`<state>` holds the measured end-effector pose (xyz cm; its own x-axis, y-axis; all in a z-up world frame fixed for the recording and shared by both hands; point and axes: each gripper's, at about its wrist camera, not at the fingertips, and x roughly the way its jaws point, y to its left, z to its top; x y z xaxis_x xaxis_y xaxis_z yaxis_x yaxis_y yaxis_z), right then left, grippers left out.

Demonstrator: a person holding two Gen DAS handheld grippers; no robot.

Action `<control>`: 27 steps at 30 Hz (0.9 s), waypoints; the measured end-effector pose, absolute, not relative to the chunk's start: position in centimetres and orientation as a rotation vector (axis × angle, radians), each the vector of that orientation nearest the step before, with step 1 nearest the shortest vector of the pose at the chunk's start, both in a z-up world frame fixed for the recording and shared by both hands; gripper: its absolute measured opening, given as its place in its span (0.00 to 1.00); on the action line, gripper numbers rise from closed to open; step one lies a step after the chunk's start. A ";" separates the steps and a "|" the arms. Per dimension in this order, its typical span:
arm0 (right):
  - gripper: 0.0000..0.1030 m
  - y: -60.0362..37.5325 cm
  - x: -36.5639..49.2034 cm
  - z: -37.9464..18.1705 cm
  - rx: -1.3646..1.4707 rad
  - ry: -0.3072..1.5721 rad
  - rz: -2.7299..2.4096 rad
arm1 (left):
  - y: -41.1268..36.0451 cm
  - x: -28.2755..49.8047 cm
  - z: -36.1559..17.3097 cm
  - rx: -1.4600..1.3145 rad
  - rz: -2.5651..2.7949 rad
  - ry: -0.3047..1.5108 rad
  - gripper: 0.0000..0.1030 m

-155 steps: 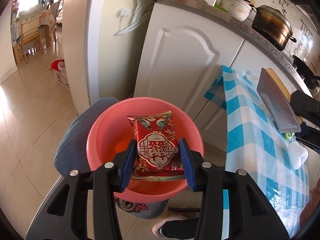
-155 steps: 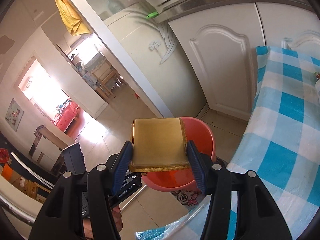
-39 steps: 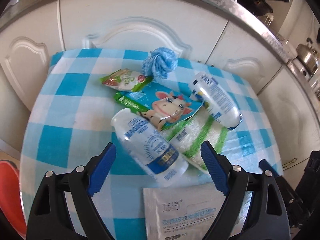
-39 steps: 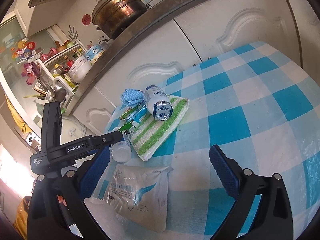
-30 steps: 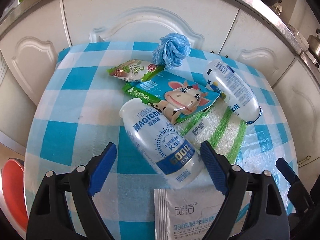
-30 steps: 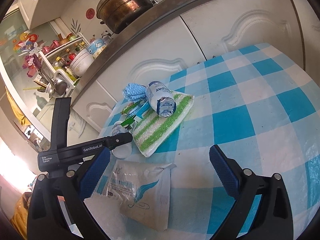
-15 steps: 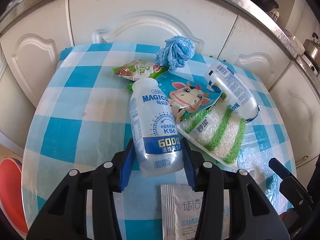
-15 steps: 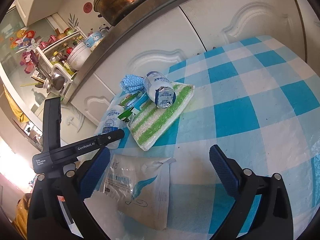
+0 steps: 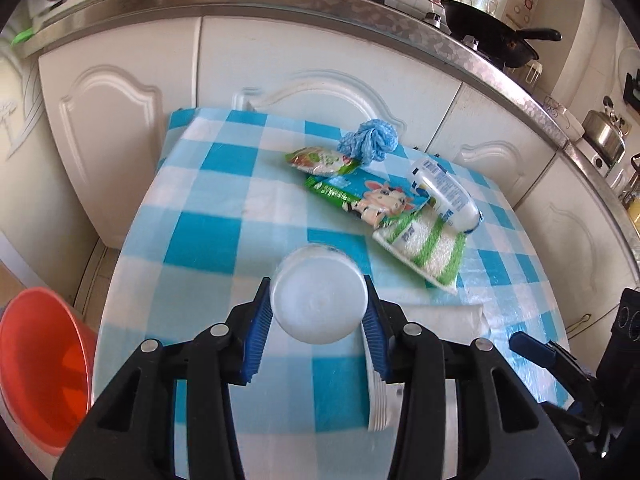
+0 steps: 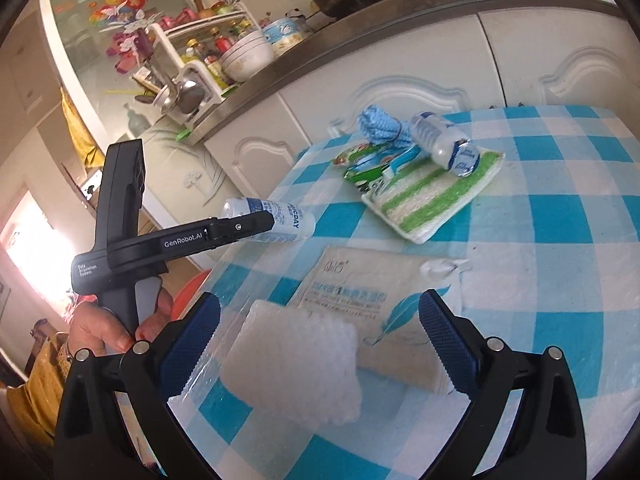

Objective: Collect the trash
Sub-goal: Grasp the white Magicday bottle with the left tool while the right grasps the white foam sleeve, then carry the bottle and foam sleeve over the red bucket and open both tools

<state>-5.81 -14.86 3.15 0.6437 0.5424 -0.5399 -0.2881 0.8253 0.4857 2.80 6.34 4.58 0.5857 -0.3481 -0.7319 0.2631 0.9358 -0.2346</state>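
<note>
two plastic bottles (image 9: 319,294) (image 9: 445,193), one in left tongs (image 9: 318,320)

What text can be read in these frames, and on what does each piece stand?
"GenRobot.AI": side of the left gripper.
"Data Acquisition System": same gripper's body, small.
"DAY": held bottle; the rest is covered.
White sachet: print too blurred.
Second bottle, snack packets: unreadable.

The bottle (image 9: 319,298) in the left gripper (image 9: 318,330) is showing translucent, smooth plastic; the gripper's pads (image 9: 256,334) are showing ribbed blue rubber on matt black plastic; the tablecloth (image 9: 208,236) is looking like glossy checked plastic sheet; the striped cloth (image 9: 424,246) is appearing rough and fibrous; the wrappers (image 9: 376,200) are gleaming like printed foil; the countertop (image 9: 240,4) is showing brushed metal.
</note>
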 end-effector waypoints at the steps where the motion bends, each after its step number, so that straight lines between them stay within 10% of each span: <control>1: 0.95 -14.3 -6.0 2.9 0.366 0.742 0.492 | 6.8 2.2 4.4 -0.111 -0.362 0.875 0.43; 11: 0.93 -10.5 -7.3 1.4 0.251 0.796 0.395 | 9.4 -2.3 4.1 -0.137 -0.401 0.846 0.43; 14: 0.74 -10.3 -7.4 1.4 0.237 0.794 0.367 | 10.0 -3.1 4.0 -0.152 -0.409 0.845 0.43; 27: 0.43 -11.1 -8.6 1.9 0.338 0.739 0.342 | 12.8 -5.5 4.1 -0.191 -0.430 0.803 0.43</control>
